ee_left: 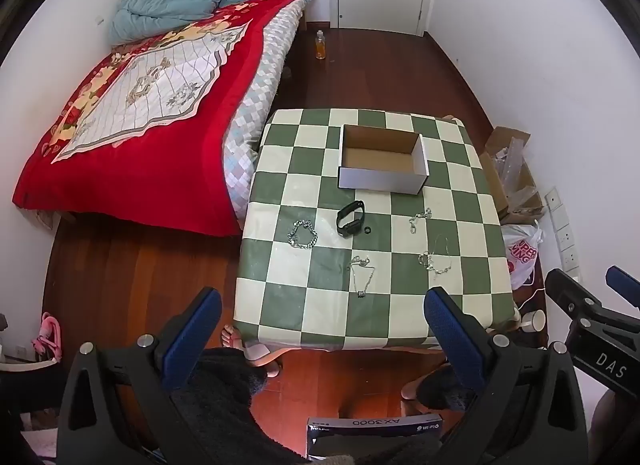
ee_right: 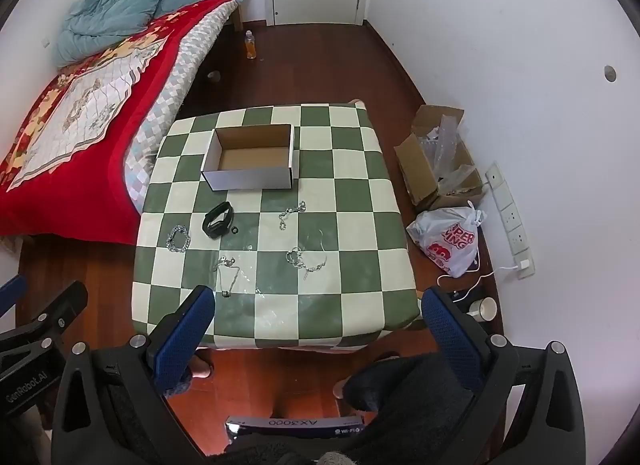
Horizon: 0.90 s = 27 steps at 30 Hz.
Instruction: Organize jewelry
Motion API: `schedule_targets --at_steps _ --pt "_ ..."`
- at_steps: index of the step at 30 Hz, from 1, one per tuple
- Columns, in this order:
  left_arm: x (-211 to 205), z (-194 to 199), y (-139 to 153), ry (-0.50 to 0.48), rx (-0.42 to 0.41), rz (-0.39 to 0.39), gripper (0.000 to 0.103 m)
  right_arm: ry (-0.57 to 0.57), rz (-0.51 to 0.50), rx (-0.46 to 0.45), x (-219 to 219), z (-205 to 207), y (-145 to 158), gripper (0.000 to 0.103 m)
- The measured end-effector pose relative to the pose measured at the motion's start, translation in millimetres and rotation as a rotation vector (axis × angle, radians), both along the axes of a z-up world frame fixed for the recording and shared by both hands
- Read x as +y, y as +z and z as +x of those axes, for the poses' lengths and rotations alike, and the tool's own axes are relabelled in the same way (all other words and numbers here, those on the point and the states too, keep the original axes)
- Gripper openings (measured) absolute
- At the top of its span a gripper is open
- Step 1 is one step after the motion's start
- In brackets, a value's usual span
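Observation:
An empty white cardboard box (ee_left: pixel 382 179) (ee_right: pixel 252 177) stands at the far side of the green-and-cream checked table (ee_left: pixel 280 305) (ee_right: pixel 360 305). In front of it lie a black smart band (ee_left: pixel 351 218) (ee_right: pixel 217 220), a small black ring (ee_left: pixel 367 230) (ee_right: pixel 235 230), a chunky silver bracelet (ee_left: pixel 302 235) (ee_right: pixel 178 239) and three thin silver chains (ee_left: pixel 420 219) (ee_left: pixel 434 259) (ee_left: pixel 362 275) (ee_right: pixel 291 213) (ee_right: pixel 304 259) (ee_right: pixel 228 275). My left gripper (ee_left: pixel 322 313) and right gripper (ee_right: pixel 318 311) are both open and empty, held high above the table's near edge.
A bed with a red blanket (ee_left: pixel 132 113) (ee_right: pixel 72 113) stands left of the table. A cardboard box of plastic wrap (ee_right: pixel 440 157), a white shopping bag (ee_right: pixel 450 239), a power strip (ee_right: pixel 510 221) and a mug (ee_right: pixel 483 309) lie on the floor at the right. A bottle (ee_left: pixel 320 45) stands near the door.

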<state>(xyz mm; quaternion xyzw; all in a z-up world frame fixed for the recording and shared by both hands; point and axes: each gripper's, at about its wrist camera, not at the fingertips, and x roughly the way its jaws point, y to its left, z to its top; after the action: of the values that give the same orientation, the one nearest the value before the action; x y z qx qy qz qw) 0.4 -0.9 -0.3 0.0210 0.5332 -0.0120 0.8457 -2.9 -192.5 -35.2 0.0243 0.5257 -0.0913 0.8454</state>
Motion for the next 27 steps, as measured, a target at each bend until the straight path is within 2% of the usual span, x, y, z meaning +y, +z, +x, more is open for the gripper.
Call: schedule_targets --at_steps 10,13,14,27 --pt "-6 -1 -3 -0.013 -0.014 -0.022 0.103 -0.012 -0.014 -0.002 -2 0 2 0.103" --pt "-9 -2 -4 -0.016 -0.017 -0.022 0.103 -0.013 -0.014 -0.008 5 3 10 0.103" --pt "-3 1 3 -0.012 -0.012 -0.031 0.103 -0.014 -0.014 -0.009 5 5 11 0.103" --pt "-5 2 6 -0.01 -0.018 -0.03 0.103 -0.006 -0.015 -0.027 0 -3 11 0.103"
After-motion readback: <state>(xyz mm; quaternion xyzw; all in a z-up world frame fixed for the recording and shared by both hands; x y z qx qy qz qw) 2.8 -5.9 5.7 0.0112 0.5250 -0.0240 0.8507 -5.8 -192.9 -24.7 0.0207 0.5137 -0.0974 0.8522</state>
